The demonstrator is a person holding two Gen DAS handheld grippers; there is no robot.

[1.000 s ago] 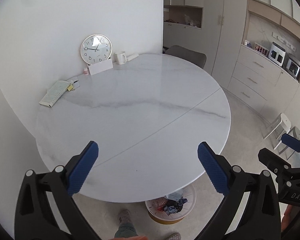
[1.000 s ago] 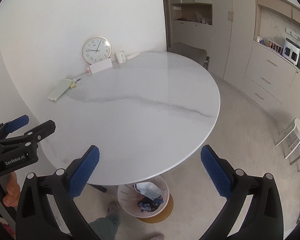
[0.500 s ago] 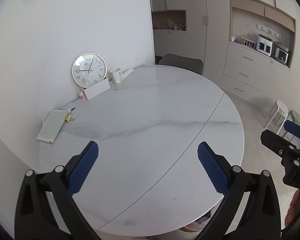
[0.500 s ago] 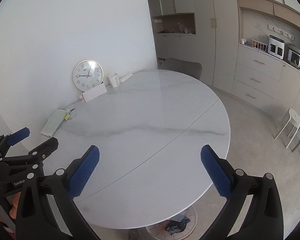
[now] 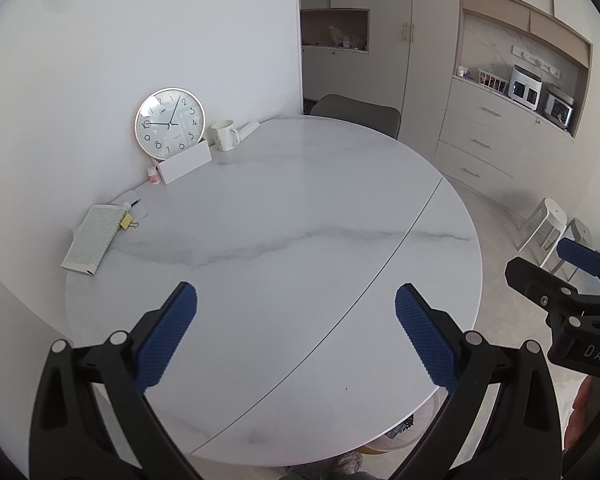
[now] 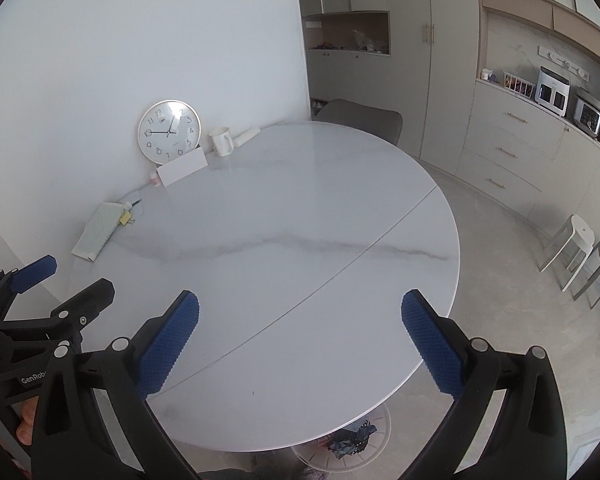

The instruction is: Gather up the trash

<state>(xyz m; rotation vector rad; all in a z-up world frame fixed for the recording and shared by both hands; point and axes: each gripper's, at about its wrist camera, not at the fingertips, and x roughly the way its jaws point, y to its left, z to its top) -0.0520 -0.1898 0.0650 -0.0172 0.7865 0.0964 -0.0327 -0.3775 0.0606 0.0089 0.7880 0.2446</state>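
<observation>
My left gripper (image 5: pixel 296 300) is open and empty above the near edge of the round white marble table (image 5: pixel 284 220). My right gripper (image 6: pixel 300 308) is open and empty beside it, also over the near edge of the table (image 6: pixel 284 208). Each gripper shows at the edge of the other's view. A white waste bin (image 6: pixel 348 446) holding dark wrappers stands on the floor under the table's near rim, mostly hidden by the tabletop. Only a sliver of the bin (image 5: pixel 400 434) shows in the left wrist view.
At the table's far left by the wall stand a round clock (image 5: pixel 170 123), a white card box (image 5: pixel 186 164), a mug (image 5: pixel 225 135), a notebook (image 5: pixel 92 238) and a yellow clip (image 5: pixel 127 222). A grey chair (image 5: pixel 356 114) sits behind, cabinets (image 5: pixel 496 148) and stools (image 6: pixel 576 248) to the right.
Both grippers have risen and tilted up from looking down past the table's edge. The bin has slid almost out of view under the tabletop. Both jaws stay open.
</observation>
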